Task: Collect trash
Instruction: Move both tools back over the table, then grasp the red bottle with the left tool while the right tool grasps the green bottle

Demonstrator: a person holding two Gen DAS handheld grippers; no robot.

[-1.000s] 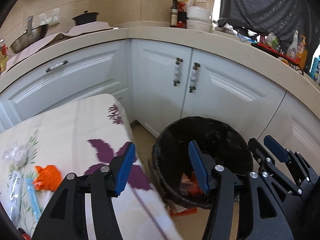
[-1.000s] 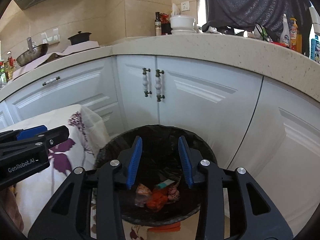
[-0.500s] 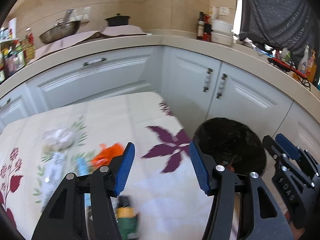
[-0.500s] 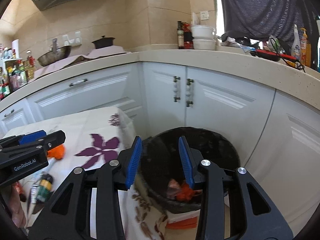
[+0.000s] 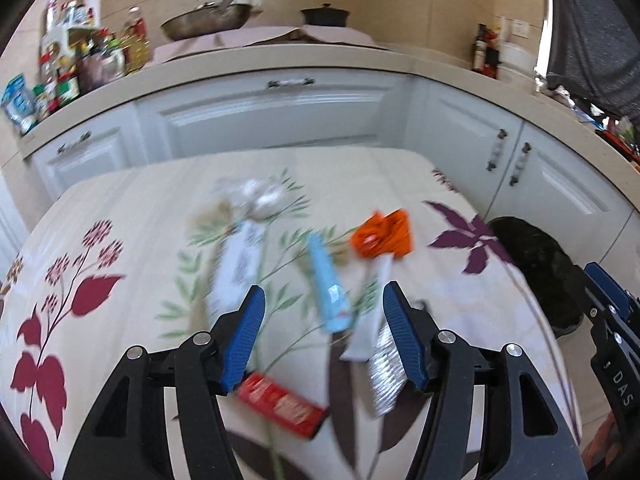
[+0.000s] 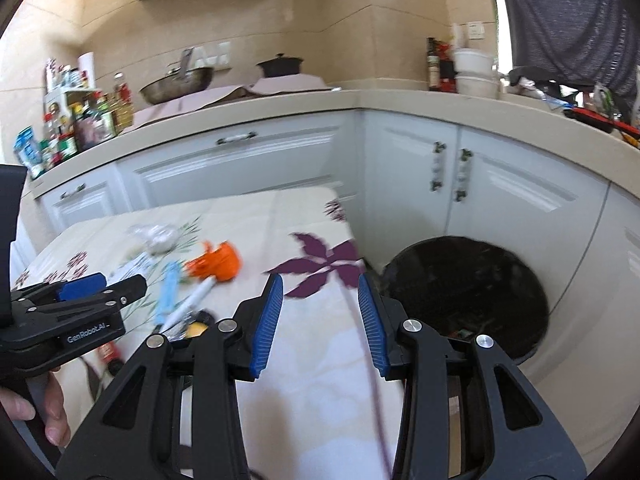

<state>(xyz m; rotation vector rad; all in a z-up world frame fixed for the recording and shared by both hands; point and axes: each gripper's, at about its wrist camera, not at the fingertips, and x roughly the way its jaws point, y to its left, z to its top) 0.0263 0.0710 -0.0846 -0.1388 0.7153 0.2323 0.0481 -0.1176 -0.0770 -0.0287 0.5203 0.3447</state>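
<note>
Several pieces of trash lie on the floral tablecloth (image 5: 120,216): an orange wrapper (image 5: 382,234), a light blue packet (image 5: 328,292), a white and silver tube (image 5: 376,344), a red packet (image 5: 280,404), a long white wrapper (image 5: 236,264) and a crumpled clear bag (image 5: 256,194). My left gripper (image 5: 324,332) is open and empty, just above the blue packet and tube. My right gripper (image 6: 320,320) is open and empty over the table's right edge, beside the black trash bin (image 6: 464,292). The orange wrapper (image 6: 218,262) also shows in the right wrist view.
White kitchen cabinets (image 6: 500,200) and a beige counter (image 6: 280,104) wrap around the table and bin. The counter holds a wok (image 5: 208,20), a black pot (image 5: 324,14) and several bottles (image 5: 72,64). The bin (image 5: 540,264) stands on the floor right of the table.
Both grippers have swung left from above the bin to over the table. The left gripper now hangs over the pile of wrappers. Both stay open and empty.
</note>
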